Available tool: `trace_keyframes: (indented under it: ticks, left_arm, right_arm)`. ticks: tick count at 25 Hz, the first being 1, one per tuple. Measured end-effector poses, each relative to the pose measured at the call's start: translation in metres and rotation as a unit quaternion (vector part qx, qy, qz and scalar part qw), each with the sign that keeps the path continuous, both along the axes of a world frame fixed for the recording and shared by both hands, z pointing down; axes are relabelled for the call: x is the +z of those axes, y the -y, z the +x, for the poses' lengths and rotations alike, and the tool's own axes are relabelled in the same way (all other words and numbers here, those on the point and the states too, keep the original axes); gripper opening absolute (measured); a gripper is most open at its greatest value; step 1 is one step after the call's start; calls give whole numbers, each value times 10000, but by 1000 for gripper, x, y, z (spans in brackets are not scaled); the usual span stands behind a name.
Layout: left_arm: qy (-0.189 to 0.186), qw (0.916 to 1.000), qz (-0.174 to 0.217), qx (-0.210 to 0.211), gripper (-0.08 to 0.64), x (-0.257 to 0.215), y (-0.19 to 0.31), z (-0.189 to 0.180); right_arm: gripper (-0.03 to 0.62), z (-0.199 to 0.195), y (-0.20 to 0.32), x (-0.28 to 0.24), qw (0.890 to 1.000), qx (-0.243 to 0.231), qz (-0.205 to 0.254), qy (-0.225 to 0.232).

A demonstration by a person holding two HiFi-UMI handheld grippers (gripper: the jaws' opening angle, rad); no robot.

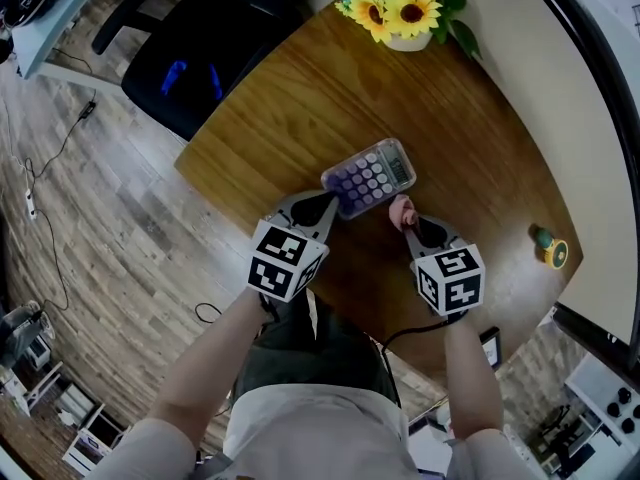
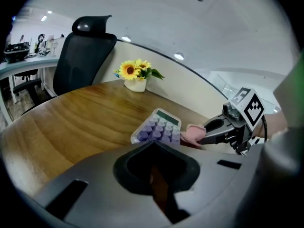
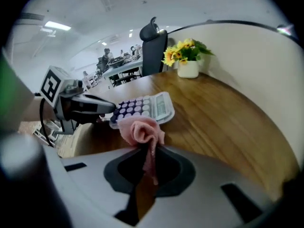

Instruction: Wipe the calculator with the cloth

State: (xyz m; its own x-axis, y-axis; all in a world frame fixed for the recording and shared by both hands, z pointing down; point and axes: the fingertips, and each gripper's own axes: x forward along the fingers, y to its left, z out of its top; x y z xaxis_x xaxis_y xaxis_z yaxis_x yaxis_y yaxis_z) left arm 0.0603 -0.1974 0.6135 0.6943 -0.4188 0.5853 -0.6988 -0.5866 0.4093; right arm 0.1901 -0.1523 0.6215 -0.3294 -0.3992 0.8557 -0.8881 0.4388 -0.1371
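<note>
A lilac calculator (image 1: 370,176) with purple keys lies flat on the round wooden table (image 1: 300,108). My left gripper (image 1: 322,206) is shut, and its tips rest at the calculator's near left corner; the left gripper view shows the calculator (image 2: 159,127) just past the closed jaws (image 2: 153,145). My right gripper (image 1: 408,220) is shut on a bunched pink cloth (image 1: 401,210). The cloth (image 3: 140,129) hangs in front of the calculator's (image 3: 145,108) near edge, touching or nearly touching it. The left gripper (image 3: 111,109) shows in the right gripper view as a closed wedge.
A white pot of sunflowers (image 1: 405,13) stands at the table's far side. A black office chair (image 1: 215,53) sits beyond the left edge. A small yellow and green object (image 1: 549,248) lies near the right rim, by the curved pale wall (image 1: 560,98).
</note>
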Motion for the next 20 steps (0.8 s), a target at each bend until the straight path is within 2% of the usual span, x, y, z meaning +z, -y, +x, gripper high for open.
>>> trace_keyframes:
  ticks: [4,8,12,16,20]
  left_arm:
    - [-34,10000,-19,60,2,0,0,1]
    - [-21,9999,16,129,2,-1,0,2]
    - [-52,9999,1,150,2,-1,0,3]
    - [18,9999,104,122,2,-2,-1,1]
    - [25,9998,142,125,2,-1,-1,1]
  right_arm:
    - [38,-8,26,-36,9983,115,449,357]
    - [41,-39,71,-71,9903,272,1098,812]
    - [44,-76,102,-84,9822,264,1549,1030]
    - [46,-105,110,-61,9849,137,1357,1062]
    - [44,-106,94,-25,9932,13,907,734]
